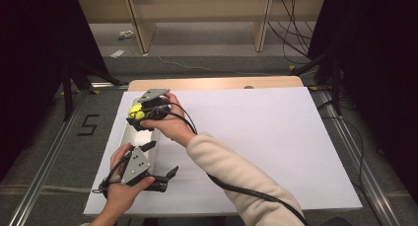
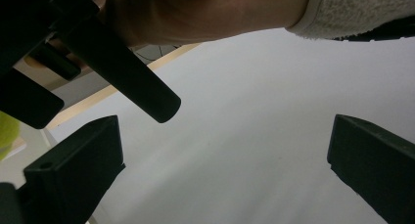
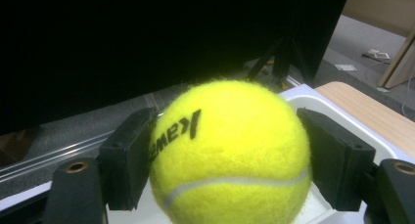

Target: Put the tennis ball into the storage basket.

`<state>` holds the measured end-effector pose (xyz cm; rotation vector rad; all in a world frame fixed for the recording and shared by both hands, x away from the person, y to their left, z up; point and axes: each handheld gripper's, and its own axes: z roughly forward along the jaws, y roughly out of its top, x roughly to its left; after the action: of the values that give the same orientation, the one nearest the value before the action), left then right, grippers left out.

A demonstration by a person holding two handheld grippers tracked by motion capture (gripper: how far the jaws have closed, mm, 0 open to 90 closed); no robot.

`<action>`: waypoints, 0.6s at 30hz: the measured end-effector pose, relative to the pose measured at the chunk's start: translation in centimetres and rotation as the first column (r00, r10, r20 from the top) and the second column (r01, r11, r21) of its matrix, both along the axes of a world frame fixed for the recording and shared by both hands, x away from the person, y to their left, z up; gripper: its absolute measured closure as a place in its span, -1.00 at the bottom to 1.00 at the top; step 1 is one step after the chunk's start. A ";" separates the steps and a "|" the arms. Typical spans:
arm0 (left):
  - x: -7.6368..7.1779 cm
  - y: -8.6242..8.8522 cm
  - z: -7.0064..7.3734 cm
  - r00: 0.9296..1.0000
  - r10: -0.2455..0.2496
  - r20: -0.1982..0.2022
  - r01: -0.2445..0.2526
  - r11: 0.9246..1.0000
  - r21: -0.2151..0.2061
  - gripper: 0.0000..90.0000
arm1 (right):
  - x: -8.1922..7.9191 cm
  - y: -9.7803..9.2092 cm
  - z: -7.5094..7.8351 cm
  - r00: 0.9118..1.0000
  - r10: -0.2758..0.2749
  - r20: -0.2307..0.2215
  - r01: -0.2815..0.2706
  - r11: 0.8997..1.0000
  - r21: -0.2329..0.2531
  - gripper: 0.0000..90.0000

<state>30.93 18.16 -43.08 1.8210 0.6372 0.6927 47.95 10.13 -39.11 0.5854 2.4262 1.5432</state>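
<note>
Right gripper (image 3: 227, 150) — tennis ball (image 3: 230, 155) clamped — over white tray (image 3: 313, 99), white-covered table (image 1: 256, 137).

The high view looks down on the white table (image 1: 256, 137); both gripper views sit close over it.

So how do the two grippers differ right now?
The right gripper is shut on a yellow tennis ball, while the left gripper has its jaws wide apart with nothing between them. The right one is held over the white tray at the table's left edge; the left one sits nearer the person, pointing across the white sheet. Both have black jaws.
</note>
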 end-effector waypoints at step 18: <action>0.1 0.0 0.0 1.000 0.002 0.005 -0.002 1.000 0.008 -1.00 | 0.2 0.4 -0.3 1.000 0.002 -0.007 -0.002 1.000 -0.009 -0.41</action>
<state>30.98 18.21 -43.08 1.8256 0.6336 0.7018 48.20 10.54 -39.44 0.5884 2.4386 1.5325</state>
